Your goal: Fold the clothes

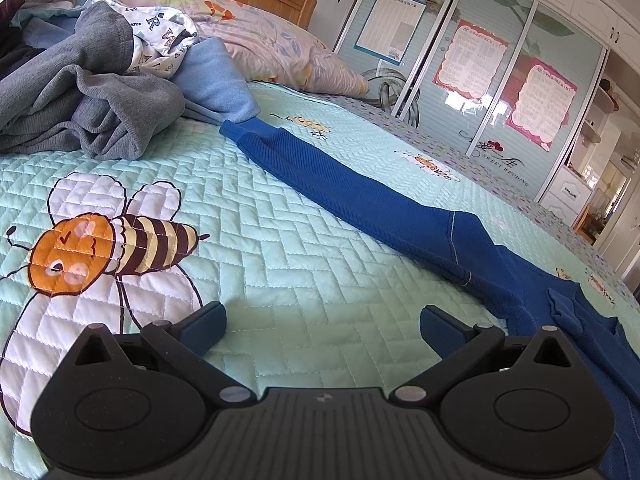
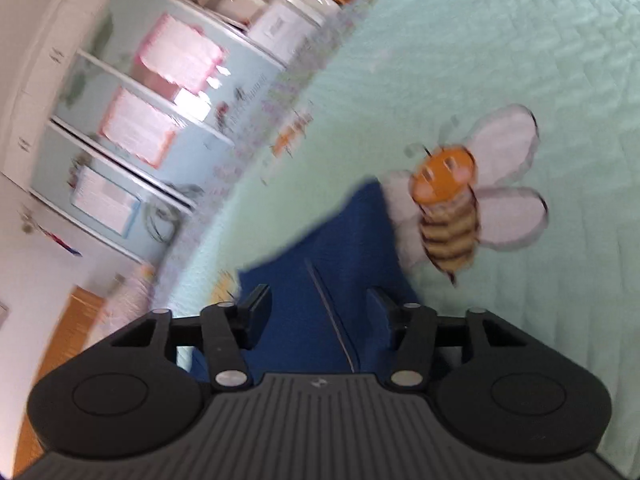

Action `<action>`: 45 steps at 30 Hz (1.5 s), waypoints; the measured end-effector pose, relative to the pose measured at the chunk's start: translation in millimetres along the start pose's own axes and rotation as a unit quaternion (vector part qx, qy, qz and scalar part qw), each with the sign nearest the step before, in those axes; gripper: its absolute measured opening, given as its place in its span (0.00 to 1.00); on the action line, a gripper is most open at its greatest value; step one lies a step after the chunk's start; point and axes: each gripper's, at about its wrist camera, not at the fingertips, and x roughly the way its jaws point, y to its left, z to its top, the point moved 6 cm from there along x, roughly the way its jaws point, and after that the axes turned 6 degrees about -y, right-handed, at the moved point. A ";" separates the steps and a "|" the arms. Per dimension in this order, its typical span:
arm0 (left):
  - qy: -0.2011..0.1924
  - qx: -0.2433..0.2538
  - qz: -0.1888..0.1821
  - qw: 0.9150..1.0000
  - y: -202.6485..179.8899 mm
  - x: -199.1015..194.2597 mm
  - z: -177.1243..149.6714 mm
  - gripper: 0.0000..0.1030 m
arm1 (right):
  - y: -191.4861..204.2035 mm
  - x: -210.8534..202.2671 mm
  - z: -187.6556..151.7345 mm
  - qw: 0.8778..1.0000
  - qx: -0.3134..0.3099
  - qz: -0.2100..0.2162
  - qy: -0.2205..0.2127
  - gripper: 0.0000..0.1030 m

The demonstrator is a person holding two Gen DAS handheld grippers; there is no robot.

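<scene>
- Nearest the left wrist camera, the left gripper (image 1: 322,328) hangs just above the quilted bed (image 1: 280,240), its fingers (image 1: 206,326) spread wide with nothing between them.
- Just to its right lies the blue garment (image 1: 400,208), the task's thing: one long sleeve stretched flat toward the pillows, the body bunched near the lower right edge of the picture.
- Right gripper (image 2: 318,312) has its fingers released too; blue cloth fills the gap beyond them, but the view is blurred and I cannot tell whether a pad touches it.
- Judging from this, folding has barely begun: the sleeve is laid out, no fold is visible, and a heap of grey clothing (image 1: 80,104) with other pieces behind it waits unsorted.
- Only the left view shows that heap, the pillow (image 1: 280,52) and the sleeve's full length; only the right view shows a pale seam line running along the cloth beneath its fingers.
</scene>
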 end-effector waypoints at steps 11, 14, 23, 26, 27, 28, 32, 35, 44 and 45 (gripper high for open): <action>0.002 0.005 0.004 1.000 -1.3 0.8 -0.1 1.00 | -28.5 16.8 15.0 0.999 -0.006 -0.016 0.045 0.63; 0.002 0.007 0.005 1.000 -2.3 1.0 -0.1 1.00 | -37.1 -17.1 1.2 0.998 0.004 0.016 0.066 0.68; -0.003 -0.004 -0.002 1.000 -1.1 0.5 0.2 1.00 | -47.5 -102.8 -39.1 0.994 0.020 0.075 0.071 0.68; -0.007 -0.015 -0.008 1.000 1.2 -0.9 0.9 1.00 | -46.1 -105.2 -61.4 0.991 0.008 0.074 0.109 0.67; -0.010 -0.024 -0.013 1.000 3.1 -2.4 1.7 1.00 | -52.1 -111.5 -63.1 0.992 0.004 0.070 0.107 0.60; -0.014 -0.033 -0.019 0.999 5.3 -4.1 2.7 1.00 | -58.2 -118.7 -63.2 0.993 0.000 0.066 0.102 0.56; -0.022 -0.051 -0.020 0.998 8.1 -16.7 7.5 0.99 | -72.7 -160.8 -55.1 0.996 0.014 0.045 0.077 0.53; -0.034 -0.051 -0.035 0.998 -3.2 -40.1 8.9 0.99 | -54.6 -192.1 -59.9 0.996 -0.037 0.057 0.052 0.68; -0.025 0.058 -0.186 0.980 -97.8 -137.8 -32.2 0.99 | -60.4 -206.6 -97.5 0.993 -0.012 0.061 0.096 0.61; -0.018 0.066 -0.194 0.979 -104.2 -144.3 -38.8 0.99 | -53.5 -215.6 -98.8 0.994 -0.028 0.057 0.093 0.66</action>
